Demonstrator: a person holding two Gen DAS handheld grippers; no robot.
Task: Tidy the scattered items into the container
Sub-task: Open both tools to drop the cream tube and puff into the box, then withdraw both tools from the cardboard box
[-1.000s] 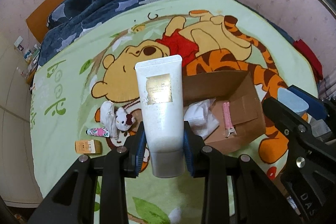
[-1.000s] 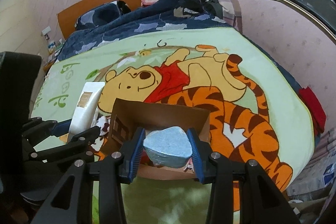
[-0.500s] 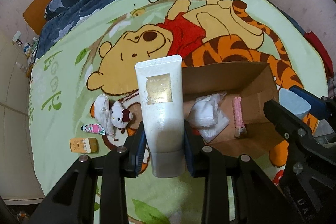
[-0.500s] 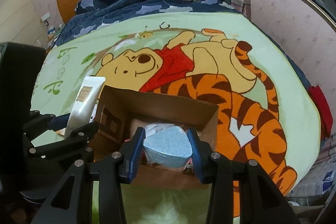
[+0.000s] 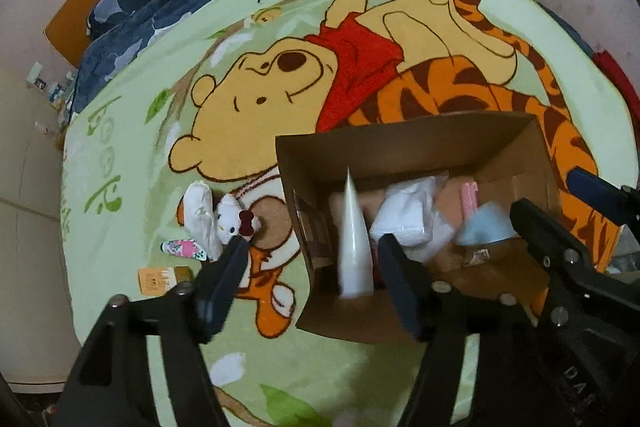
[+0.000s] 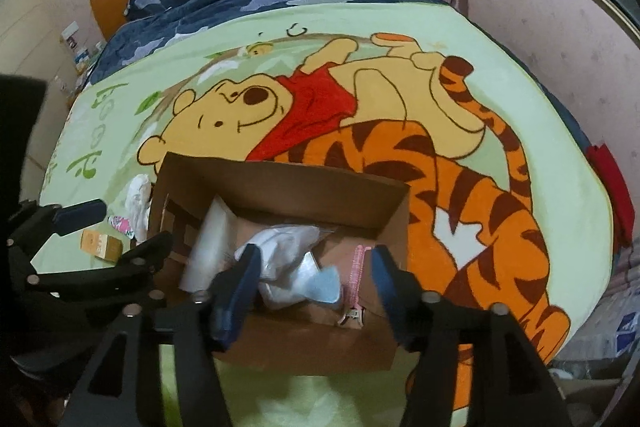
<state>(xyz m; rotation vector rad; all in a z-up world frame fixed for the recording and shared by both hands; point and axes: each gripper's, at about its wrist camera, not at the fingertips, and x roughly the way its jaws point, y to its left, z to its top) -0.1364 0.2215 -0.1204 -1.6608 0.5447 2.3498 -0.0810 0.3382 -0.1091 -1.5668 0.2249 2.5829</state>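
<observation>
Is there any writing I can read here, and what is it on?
"DA", cut off by the picture's edge: on the right gripper, on its black frame; its jaws are opening, gripping nothing.
"Pooh", green, sideways: on the blanket.
Small orange box: print too small.
Cardboard box flap: print blurred.

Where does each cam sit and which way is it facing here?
Left wrist: on the left gripper, looking steeply down at the cardboard box; its own opening fingers show, the right gripper at right.
Right wrist: on the right gripper, looking down into the box; own opening fingers, left gripper at left.
Shared: box, white tube, blanket.
</observation>
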